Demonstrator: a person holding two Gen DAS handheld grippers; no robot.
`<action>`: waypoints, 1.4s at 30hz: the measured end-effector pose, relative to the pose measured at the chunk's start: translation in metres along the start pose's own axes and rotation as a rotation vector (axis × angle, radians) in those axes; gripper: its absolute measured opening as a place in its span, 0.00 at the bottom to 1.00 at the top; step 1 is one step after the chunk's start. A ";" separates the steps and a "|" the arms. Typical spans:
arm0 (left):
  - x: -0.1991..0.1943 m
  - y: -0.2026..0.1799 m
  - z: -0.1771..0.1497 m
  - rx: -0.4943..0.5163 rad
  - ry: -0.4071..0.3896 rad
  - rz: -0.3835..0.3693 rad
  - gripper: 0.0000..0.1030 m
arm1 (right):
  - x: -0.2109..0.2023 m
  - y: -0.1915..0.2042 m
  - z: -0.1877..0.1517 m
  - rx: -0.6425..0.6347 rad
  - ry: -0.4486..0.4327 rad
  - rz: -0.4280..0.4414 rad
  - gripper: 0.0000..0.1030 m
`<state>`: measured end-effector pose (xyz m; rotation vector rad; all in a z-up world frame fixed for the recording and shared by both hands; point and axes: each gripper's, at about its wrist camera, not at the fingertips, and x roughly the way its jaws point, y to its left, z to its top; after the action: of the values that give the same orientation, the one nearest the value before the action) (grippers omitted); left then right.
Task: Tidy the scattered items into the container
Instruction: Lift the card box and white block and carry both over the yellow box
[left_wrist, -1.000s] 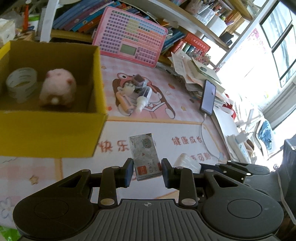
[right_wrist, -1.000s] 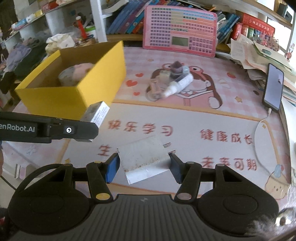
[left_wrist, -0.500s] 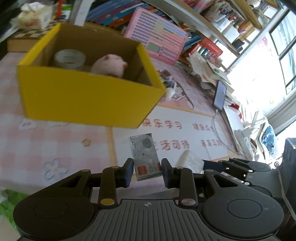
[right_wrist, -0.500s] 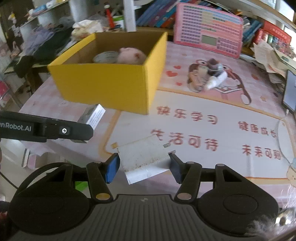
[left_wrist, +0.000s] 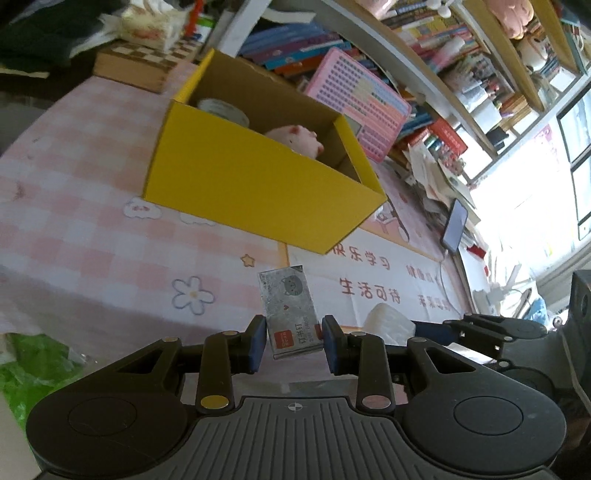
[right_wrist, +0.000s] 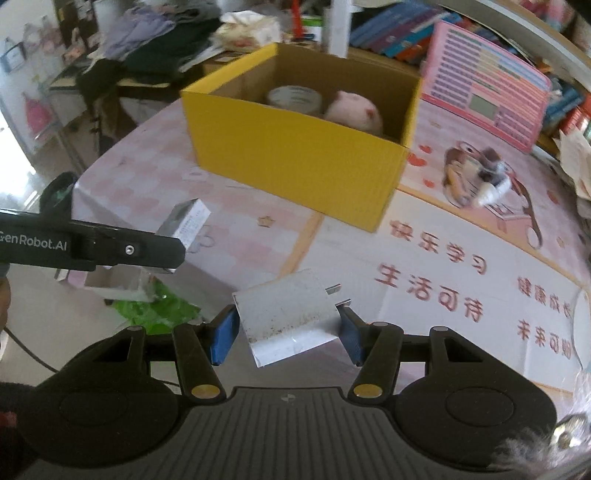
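Between the left gripper's (left_wrist: 293, 341) blue pads sat a small staple box (left_wrist: 290, 310), pinched at its lower end and standing up out of the jaws. The right gripper (right_wrist: 284, 334) was likewise closed, on a white packet (right_wrist: 286, 317) held flat across its fingers. Over the past second both had drawn back from the mat's middle toward the table's near edge, so the yellow box (right_wrist: 295, 155) now stood well ahead rather than beside them. That pull-back looked like a line-up for the drop, with neither item yet over the opening. Inside the box lay a tape roll (right_wrist: 293, 98) and a pink plush (right_wrist: 354, 112); a bottle cluster (right_wrist: 484, 179) remained on the mat. Both grippers hung level, pointed boxward.
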<state>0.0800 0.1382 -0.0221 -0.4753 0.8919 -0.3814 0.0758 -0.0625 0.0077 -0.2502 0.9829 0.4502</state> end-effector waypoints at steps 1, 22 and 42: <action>-0.002 0.002 -0.001 -0.007 -0.011 0.004 0.30 | 0.001 0.004 0.001 -0.013 0.001 0.009 0.54; -0.016 0.003 0.010 -0.003 -0.104 0.011 0.30 | -0.001 0.021 0.025 -0.136 -0.032 0.021 0.54; -0.010 -0.027 0.092 0.097 -0.290 -0.003 0.30 | -0.017 -0.023 0.111 -0.122 -0.218 0.072 0.54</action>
<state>0.1452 0.1427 0.0484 -0.4294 0.5891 -0.3468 0.1611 -0.0426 0.0818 -0.2704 0.7538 0.5916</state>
